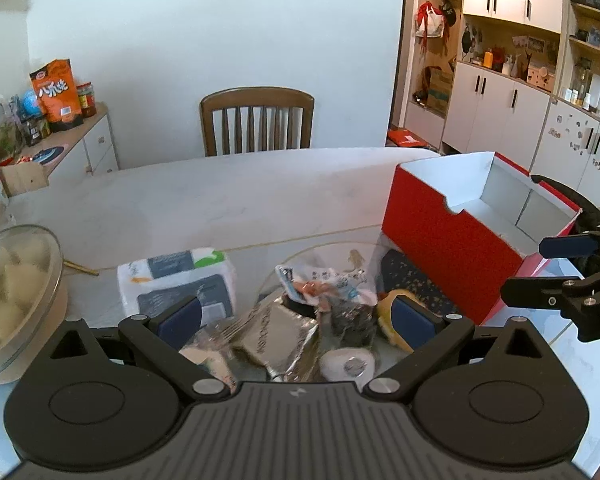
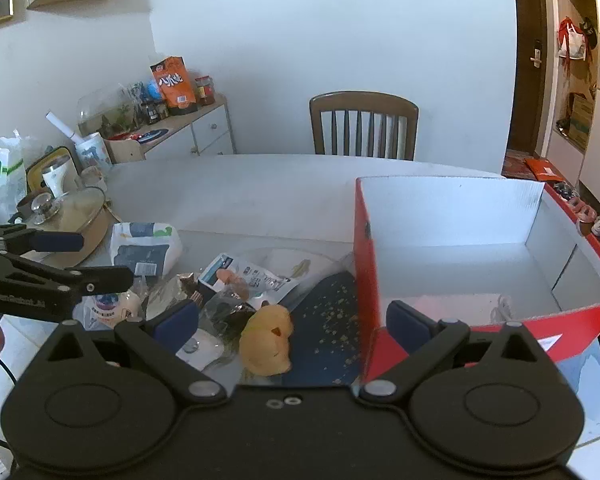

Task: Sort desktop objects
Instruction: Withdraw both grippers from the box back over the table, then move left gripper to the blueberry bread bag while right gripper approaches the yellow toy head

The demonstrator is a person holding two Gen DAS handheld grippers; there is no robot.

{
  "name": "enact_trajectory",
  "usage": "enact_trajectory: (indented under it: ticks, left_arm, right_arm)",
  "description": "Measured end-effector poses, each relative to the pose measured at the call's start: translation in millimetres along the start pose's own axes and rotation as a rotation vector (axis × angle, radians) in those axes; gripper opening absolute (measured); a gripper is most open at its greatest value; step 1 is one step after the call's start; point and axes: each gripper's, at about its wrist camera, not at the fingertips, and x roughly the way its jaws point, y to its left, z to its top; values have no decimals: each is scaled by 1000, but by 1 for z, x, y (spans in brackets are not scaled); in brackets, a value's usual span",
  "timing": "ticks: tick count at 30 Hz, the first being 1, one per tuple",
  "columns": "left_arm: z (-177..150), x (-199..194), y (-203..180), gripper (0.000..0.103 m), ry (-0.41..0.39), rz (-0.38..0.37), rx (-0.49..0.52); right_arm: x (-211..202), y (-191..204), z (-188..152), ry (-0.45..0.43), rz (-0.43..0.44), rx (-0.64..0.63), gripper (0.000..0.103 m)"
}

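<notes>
Both grippers, left (image 1: pixel 300 316) and right (image 2: pixel 296 324), hang spread, holding nothing, over piled snack packets (image 1: pixel 324 284). A red box (image 2: pixel 452 240) flanks them right; a tissue pack (image 1: pixel 178 280) and lidded pot (image 2: pixel 72 212) left.

A wooden chair (image 2: pixel 363 126) stands at the far side of the tabletop (image 2: pixel 260 188). An orange snack bag (image 1: pixel 58 94) sits on the side cabinet (image 1: pixel 88 140).

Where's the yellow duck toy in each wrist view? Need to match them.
Left wrist: yellow duck toy low, right of centre, mostly hidden behind the left gripper's right finger.
Right wrist: centre-bottom, fully visible, on the dark blue pouch.
Shared landmark: red box, right of the duck in both.
</notes>
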Motion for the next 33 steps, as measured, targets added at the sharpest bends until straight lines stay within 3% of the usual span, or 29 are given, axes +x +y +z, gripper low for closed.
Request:
enact_trajectory:
  ticks: [16,22,27,33]
  left_arm:
    - [-40,15,47,102,65,32,26]
    - [-47,28,65,102,72,49,89]
    - [-51,42,81,102,108,51,66]
    - [-54,60,86,102,131,32,116]
  right_arm:
    - [26,36,-18,48,-73,-23,99]
    - [45,42,-23,73,-96,-40,97]
    - [60,44,-24,94,-106,-39,96]
    - [77,46,-24,116,-112,-45,94]
